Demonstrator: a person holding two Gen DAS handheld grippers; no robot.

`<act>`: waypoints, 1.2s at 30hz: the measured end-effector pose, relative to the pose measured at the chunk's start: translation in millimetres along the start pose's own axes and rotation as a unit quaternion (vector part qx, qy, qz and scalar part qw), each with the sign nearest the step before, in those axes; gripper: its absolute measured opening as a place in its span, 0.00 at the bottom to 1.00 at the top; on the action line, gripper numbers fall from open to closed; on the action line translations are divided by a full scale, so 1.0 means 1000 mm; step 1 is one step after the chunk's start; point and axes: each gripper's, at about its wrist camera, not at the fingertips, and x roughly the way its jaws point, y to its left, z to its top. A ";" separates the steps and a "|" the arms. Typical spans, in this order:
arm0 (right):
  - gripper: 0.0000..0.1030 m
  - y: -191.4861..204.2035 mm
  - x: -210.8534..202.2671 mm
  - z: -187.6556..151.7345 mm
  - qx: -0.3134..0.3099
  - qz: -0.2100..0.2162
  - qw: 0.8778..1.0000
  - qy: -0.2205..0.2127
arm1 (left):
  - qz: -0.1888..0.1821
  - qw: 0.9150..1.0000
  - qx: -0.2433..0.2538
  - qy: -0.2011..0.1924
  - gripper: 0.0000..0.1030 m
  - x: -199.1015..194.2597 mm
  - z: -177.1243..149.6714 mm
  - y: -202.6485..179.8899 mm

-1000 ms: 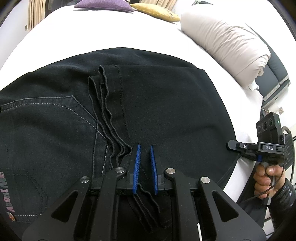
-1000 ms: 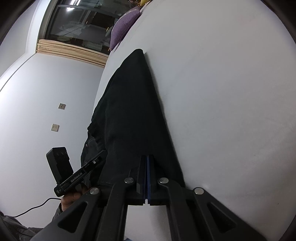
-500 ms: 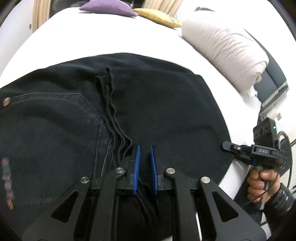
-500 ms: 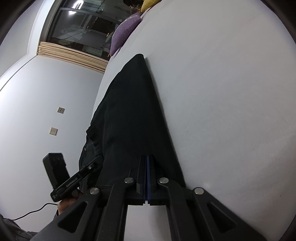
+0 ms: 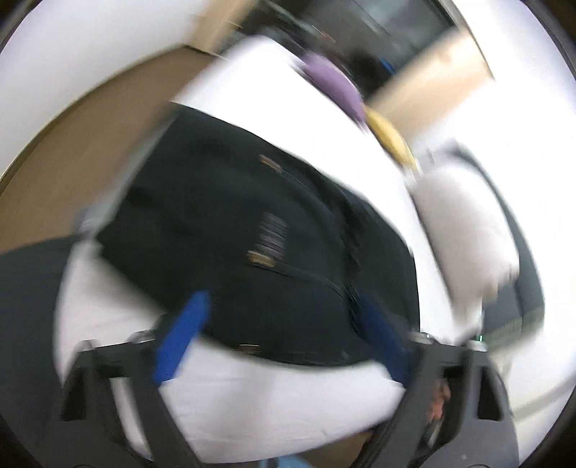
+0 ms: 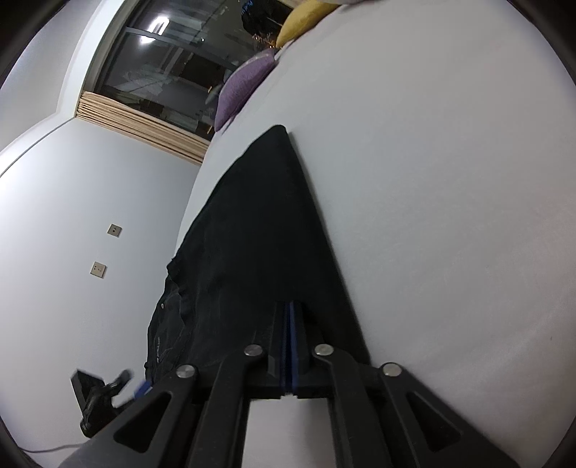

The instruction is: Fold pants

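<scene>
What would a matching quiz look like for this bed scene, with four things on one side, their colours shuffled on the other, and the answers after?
Things:
1. pants
2. cushion nearer the pants
3. cushion farther from the pants
4. bed sheet

Colours:
A. white
B. yellow
C. black
D. purple

Pairs: 1-C, 2-D, 3-B, 4-A
</scene>
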 end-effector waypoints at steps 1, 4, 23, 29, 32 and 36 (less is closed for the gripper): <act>0.20 0.003 -0.002 -0.001 -0.003 0.006 1.000 -0.005 | 0.001 1.000 -0.024 -0.010 0.88 -0.007 0.002 0.013; 0.56 0.016 -0.008 -0.006 -0.024 0.025 0.999 -0.021 | -0.006 0.995 -0.098 -0.018 0.88 -0.016 0.007 0.049; 0.39 0.042 -0.009 -0.022 -0.008 0.149 0.989 -0.005 | -0.093 0.965 -0.244 -0.023 0.63 0.034 0.043 0.102; 0.35 0.070 0.011 -0.022 -0.008 0.164 0.986 0.017 | -0.107 0.959 -0.264 -0.011 0.31 0.034 0.046 0.103; 0.33 0.096 0.030 -0.017 -0.029 0.155 0.987 0.045 | -0.107 0.960 -0.258 -0.017 0.24 0.027 0.047 0.098; 0.29 0.133 0.062 -0.011 -0.061 0.134 0.985 0.085 | -0.104 0.972 -0.206 -0.036 0.17 0.015 0.054 0.076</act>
